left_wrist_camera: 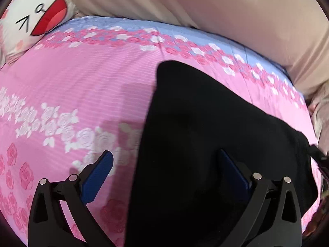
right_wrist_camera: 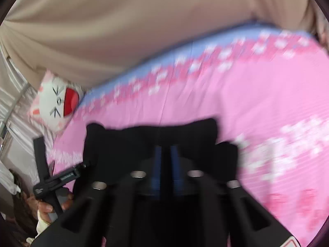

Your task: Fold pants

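Note:
Black pants (left_wrist_camera: 205, 127) lie on a pink flowered bedsheet (left_wrist_camera: 82, 86), stretching away from me in the left wrist view. My left gripper (left_wrist_camera: 166, 160) is open; its right finger is over the black cloth and its left finger over the sheet, at the pants' left edge. In the blurred right wrist view my right gripper (right_wrist_camera: 166, 150) has its blue pads nearly together on a lifted fold of the pants (right_wrist_camera: 152, 135), which hangs in front of the camera. The left hand-held gripper body (right_wrist_camera: 53, 181) shows at the left there.
A white cat-face cushion (left_wrist_camera: 35, 14) lies at the far left corner of the bed and also shows in the right wrist view (right_wrist_camera: 59, 100). A beige curtain (left_wrist_camera: 205, 6) hangs behind the bed. The sheet's blue border (left_wrist_camera: 127, 23) marks the far edge.

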A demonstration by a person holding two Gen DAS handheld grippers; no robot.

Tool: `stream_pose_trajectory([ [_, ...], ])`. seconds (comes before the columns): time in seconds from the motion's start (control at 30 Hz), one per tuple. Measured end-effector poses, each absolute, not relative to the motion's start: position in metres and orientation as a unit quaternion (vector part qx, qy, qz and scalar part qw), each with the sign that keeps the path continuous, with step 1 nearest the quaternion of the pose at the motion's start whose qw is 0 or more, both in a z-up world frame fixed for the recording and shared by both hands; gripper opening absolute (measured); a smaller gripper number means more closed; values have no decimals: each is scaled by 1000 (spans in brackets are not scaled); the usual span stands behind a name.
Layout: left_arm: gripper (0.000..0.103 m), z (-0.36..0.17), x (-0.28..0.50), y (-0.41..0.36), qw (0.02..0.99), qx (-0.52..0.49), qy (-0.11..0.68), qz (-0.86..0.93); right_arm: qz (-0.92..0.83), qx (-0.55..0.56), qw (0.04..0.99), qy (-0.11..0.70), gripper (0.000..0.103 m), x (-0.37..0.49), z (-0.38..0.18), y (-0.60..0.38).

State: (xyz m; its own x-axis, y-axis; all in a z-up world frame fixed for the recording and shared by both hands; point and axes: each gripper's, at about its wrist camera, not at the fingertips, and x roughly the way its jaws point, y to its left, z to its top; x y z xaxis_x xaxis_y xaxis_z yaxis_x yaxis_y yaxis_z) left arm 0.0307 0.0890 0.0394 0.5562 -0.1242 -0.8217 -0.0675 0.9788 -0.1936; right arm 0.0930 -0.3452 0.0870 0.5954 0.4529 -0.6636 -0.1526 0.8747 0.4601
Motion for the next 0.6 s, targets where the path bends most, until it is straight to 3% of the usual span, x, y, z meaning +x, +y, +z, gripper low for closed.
stream_pose_trajectory([
  [0.03,98,41,29,91,878,-103,468,-11,173,183,878,407,79,95,91,-353],
  [0.07,98,43,27,91,880,-99,465,-9,173,180,880,404,85,100,91,-359],
  [0.23,98,47,23,78,886,-76,457,2,199,189,830,485,83,159,41,-370],
  [0.3,98,48,21,75,890,-63,452,4,225,191,818,493,48,162,32,-357],
  [0.33,98,48,22,75,890,-60,452,5,231,167,833,475,42,155,43,-348],
  [0.37,98,48,22,76,890,-57,452,5,245,147,849,445,24,141,66,-340],
  [0.47,98,49,23,80,888,-62,456,0,251,135,880,379,10,101,119,-339],
  [0.5,98,48,23,81,888,-63,456,-5,223,109,903,350,9,85,134,-341],
  [0.6,98,42,28,76,883,-68,464,-15,144,55,914,374,10,92,105,-347],
])
